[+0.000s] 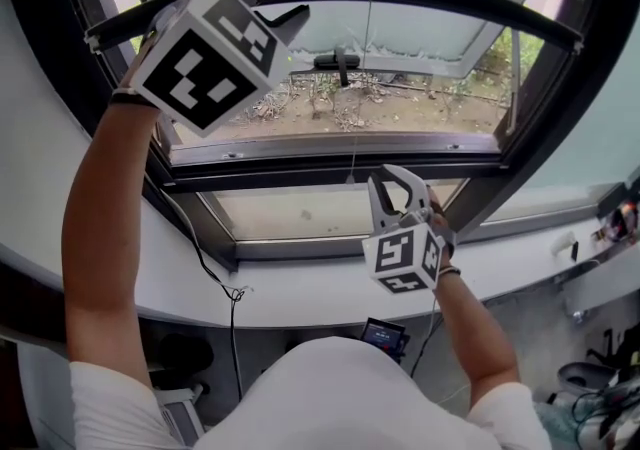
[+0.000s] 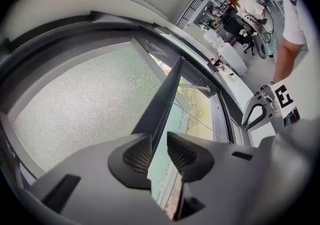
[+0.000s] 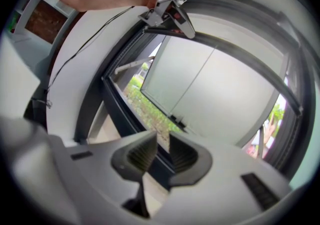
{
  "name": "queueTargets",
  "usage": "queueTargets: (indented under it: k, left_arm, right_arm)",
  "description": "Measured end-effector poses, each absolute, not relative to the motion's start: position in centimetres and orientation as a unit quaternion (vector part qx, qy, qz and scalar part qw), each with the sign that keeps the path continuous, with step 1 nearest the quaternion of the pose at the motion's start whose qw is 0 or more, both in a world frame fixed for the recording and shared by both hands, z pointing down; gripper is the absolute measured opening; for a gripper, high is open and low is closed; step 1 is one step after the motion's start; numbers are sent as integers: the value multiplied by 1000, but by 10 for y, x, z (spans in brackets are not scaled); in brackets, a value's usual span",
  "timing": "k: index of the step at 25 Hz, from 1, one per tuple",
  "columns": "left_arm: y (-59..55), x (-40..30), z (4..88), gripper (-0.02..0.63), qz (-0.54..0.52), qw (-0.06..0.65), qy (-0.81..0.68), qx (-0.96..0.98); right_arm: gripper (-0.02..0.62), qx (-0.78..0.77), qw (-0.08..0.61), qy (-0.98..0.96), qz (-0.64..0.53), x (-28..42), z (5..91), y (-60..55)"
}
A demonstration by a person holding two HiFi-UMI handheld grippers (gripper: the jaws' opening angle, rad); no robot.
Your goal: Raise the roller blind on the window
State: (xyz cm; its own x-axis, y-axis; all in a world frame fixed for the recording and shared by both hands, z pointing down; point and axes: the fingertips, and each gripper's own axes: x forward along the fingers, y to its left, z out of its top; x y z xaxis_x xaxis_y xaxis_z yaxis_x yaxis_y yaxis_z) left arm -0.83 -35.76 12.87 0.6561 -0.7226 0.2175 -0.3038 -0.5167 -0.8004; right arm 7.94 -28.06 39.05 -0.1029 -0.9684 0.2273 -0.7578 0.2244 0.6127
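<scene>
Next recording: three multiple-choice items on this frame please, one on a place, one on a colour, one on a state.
1. The left gripper is at: A the sill; B the bottom bar; C the floor.
2. That bar is: A white; B red; C black.
3. The right gripper has its jaws: A apart, empty; B shut tight; C clamped on the bar.
B: its jaws hold the bar. C: it is black against the pale blind. A: a gap shows, with nothing in it.

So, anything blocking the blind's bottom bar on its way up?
Nothing visible. The left gripper straddles the bottom bar; above it only blind fabric shows. The right gripper sits lower, off its path.
</scene>
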Motion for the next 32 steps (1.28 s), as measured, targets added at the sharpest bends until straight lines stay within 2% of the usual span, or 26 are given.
queueTargets:
  k: [32]
  left_arm:
    - [-386,-12,75,98,-271,427,334,-795]
  right_arm:
    - [77,577,301,-746,-146,64,399,-293]
